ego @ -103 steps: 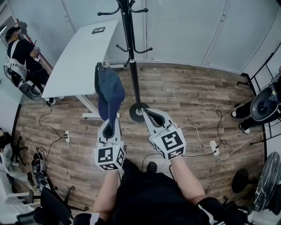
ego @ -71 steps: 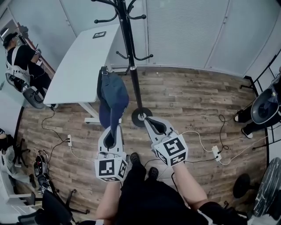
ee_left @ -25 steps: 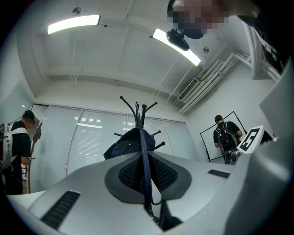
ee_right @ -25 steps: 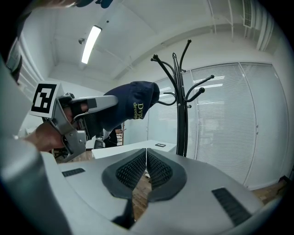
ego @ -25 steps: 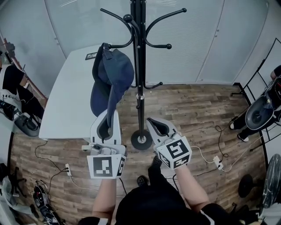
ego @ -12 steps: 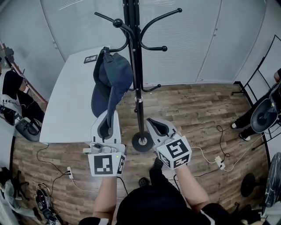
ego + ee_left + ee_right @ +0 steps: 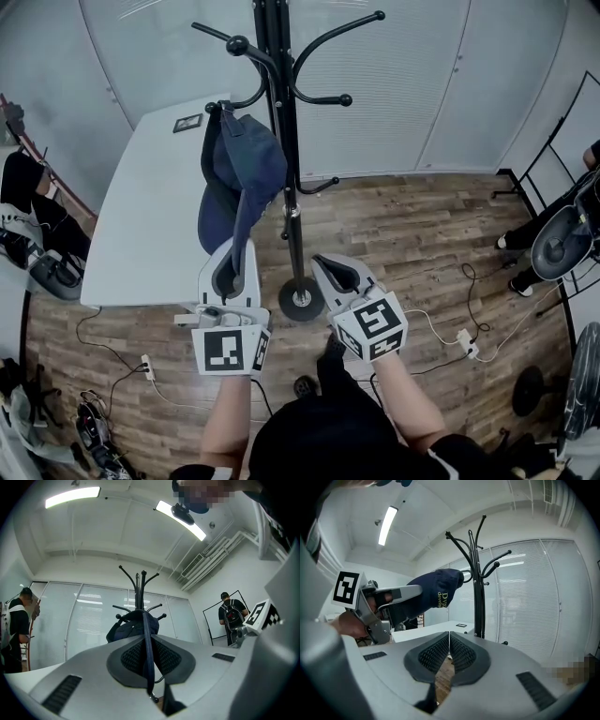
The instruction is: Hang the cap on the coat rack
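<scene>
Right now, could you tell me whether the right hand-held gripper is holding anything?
No, the right hand-held gripper is empty: its jaws meet with nothing between them.

Your left gripper (image 7: 229,270) holds the blue cap (image 7: 247,171) up, just beside the black coat rack (image 7: 286,159). Your right gripper (image 7: 332,271) holds nothing.

Grey left gripper (image 7: 234,247), right gripper (image 7: 324,262); black top (image 7: 319,439).

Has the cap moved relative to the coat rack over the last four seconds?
Yes. The cap, pinched in the left gripper, has gone up beside the coat rack pole. It was below the lower hooks and is now level with the higher ones.
</scene>
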The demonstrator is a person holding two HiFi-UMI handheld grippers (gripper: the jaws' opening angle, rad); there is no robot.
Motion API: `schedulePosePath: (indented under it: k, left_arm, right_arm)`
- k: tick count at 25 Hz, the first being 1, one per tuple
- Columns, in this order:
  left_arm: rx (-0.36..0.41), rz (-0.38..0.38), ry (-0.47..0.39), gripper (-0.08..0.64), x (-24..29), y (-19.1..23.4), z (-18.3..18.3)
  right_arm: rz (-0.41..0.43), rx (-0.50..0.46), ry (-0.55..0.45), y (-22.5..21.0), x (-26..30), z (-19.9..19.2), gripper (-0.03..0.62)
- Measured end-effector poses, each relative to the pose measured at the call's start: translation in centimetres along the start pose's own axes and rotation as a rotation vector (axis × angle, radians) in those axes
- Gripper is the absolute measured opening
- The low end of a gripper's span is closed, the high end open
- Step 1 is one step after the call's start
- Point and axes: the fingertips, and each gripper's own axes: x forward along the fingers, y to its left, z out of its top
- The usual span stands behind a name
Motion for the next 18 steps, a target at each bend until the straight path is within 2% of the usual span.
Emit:
schedulePosePath:
  k: [18]
  left_arm:
    - [-0.045,-0.001,0.104,0.031,1.0,-0.4,-5.0]
  right_arm:
    - [-0.014,0.008,0.025,-0.8,-0.3,-1.2,0.031]
